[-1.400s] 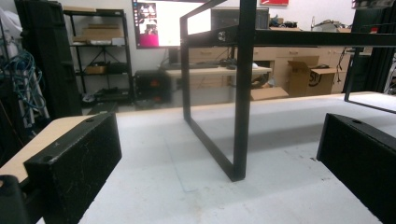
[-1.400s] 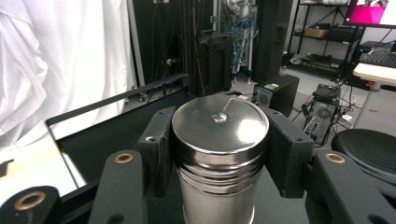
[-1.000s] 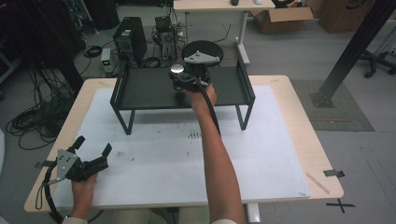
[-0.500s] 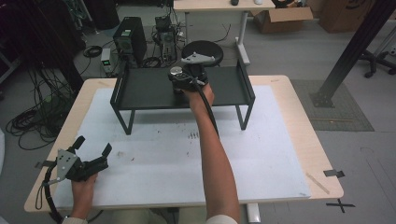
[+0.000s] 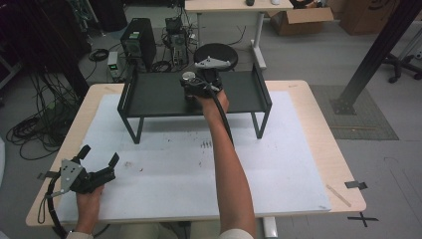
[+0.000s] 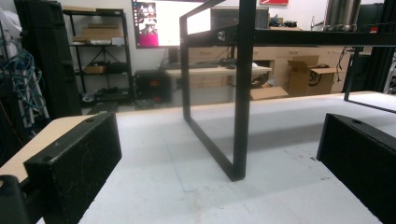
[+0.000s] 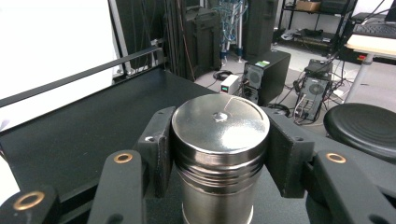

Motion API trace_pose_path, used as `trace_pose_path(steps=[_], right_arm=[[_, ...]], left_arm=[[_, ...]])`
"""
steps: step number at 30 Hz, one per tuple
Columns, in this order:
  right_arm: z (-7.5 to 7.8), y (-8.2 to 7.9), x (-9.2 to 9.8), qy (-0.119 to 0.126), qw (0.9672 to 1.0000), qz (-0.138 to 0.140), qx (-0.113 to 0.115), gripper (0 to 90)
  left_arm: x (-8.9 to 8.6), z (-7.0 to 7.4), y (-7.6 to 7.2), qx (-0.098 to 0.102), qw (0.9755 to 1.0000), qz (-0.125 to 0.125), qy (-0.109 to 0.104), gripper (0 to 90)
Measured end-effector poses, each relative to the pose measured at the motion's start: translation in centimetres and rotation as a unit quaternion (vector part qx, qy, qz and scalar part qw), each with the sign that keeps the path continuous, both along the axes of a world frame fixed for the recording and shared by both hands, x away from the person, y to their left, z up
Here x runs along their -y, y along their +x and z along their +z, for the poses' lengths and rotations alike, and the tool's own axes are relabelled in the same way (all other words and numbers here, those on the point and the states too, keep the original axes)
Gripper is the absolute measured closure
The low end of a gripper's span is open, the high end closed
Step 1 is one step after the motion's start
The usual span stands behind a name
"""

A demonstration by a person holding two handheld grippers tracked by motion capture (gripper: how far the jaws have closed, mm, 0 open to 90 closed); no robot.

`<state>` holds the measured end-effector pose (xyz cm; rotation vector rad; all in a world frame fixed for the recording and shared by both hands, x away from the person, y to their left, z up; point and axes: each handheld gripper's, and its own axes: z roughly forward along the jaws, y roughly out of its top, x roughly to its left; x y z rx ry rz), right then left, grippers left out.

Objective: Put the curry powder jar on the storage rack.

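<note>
A shiny steel canister (image 7: 218,154) with a flat lid stands upright between the two black jaws of my right gripper (image 7: 219,154), which press on its sides. In the high view that right gripper (image 5: 191,87) holds the canister (image 5: 188,77) over the top of a black metal shelf (image 5: 149,97) at the table's far side. Near the table's front left corner my left gripper (image 5: 97,155) rests low, and its jaws stand wide apart with nothing between them. The left gripper view looks at one black leg (image 6: 243,93) of the shelf.
A white sheet (image 5: 278,164) covers most of the wooden table (image 5: 333,144). Behind the table stand a black round stool (image 5: 214,52), a computer tower (image 5: 137,37) and loose cables on the floor. A black post (image 5: 373,55) rises at the right.
The right gripper has shifted slightly with the canister over the shelf. The left gripper has stayed where it was.
</note>
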<state>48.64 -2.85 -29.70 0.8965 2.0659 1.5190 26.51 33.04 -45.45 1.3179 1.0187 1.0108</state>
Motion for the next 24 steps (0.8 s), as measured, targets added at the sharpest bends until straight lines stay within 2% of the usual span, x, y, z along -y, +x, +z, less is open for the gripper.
trace_pose_path(steps=[5, 11, 17, 22, 24], right_arm=[[0.0, -0.1, 0.0, -0.001, 1.0000, 0.004, 0.005, 44.1], [0.2, -0.2, 0.3, 0.016, 0.9998, 0.002, 0.011, 33.8], [0.3, -0.3, 0.8, 0.034, 0.9994, -0.010, 0.005, 23.8], [0.8, -0.7, 1.3, 0.035, 0.9990, -0.017, 0.019, 17.9], [0.9, -0.9, 1.5, 0.040, 0.9986, -0.026, 0.024, 11.1]], left_arm=[[0.0, 0.0, 0.0, 0.000, 1.0000, 0.000, 0.000, 0.2], [0.0, 0.0, 0.0, 0.001, 1.0000, 0.000, 0.000, 0.2], [0.0, 0.0, 0.0, 0.000, 1.0000, 0.000, 0.000, 0.2], [0.0, 0.0, 0.0, 0.000, 1.0000, 0.000, 0.000, 0.2], [0.0, 0.0, 0.0, 0.000, 1.0000, 0.000, 0.001, 0.2]])
